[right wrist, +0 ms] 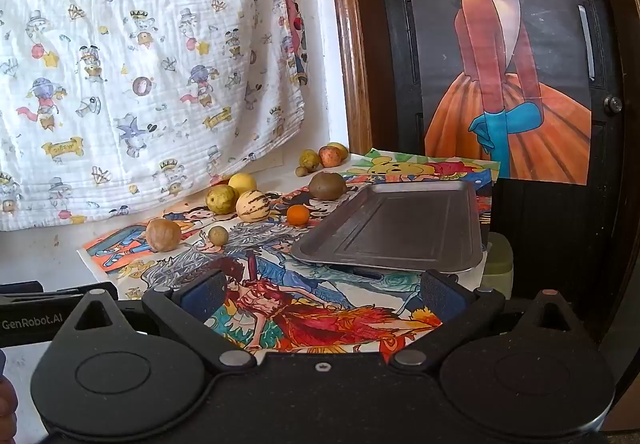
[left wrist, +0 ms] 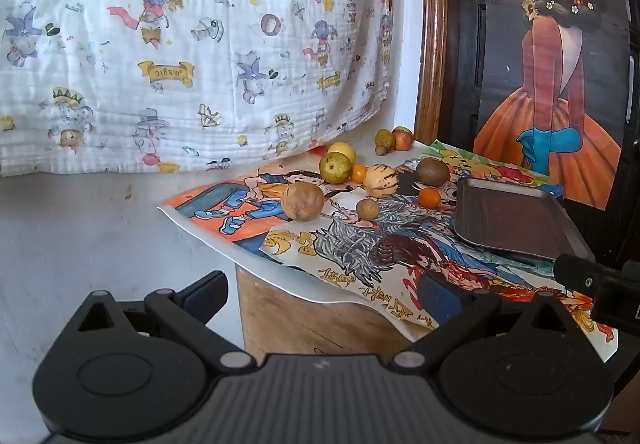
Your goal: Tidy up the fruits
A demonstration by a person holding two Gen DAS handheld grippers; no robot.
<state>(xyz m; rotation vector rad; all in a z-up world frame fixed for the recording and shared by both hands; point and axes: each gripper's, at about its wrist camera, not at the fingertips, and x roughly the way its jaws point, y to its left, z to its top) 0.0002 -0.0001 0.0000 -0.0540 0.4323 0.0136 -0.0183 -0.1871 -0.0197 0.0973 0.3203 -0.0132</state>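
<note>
Nearest the lens, the left claw [left wrist: 322, 294] stands with its blue-padded fingers wide apart and nothing between them, hanging off the near-left corner of the surface [left wrist: 304, 320]. The right claw [right wrist: 320, 294] is likewise spread and empty, low over the coloured drawings [right wrist: 304, 308] that cover the surface.

Ahead of the right claw and to its left lies a round brown fruit [right wrist: 163, 235], dull-skinned, with no clear long axis. Just right of it sits a small olive-green fruit [right wrist: 218, 235]. Farther ahead are a green-yellow fruit [right wrist: 221, 199] with a dark pit turned toward the camera, a plain yellow fruit [right wrist: 242, 183] behind it, and a cream fruit with dark purple stripes [right wrist: 252, 206] touching the green one's right side. A small orange fruit [right wrist: 298, 215] lies ahead of the claw's middle, near the tray's left edge. Beyond it a brownish-green fruit [right wrist: 327, 185] lies with its long axis roughly left to right. At the far edge, by the wall, a cluster of small fruits [right wrist: 322, 158] sits together, green, reddish and yellow.

Ahead and to the right lies a flat grey metal tray [right wrist: 472, 244], empty, its long axis running away from the claw and angled to the right.
</note>
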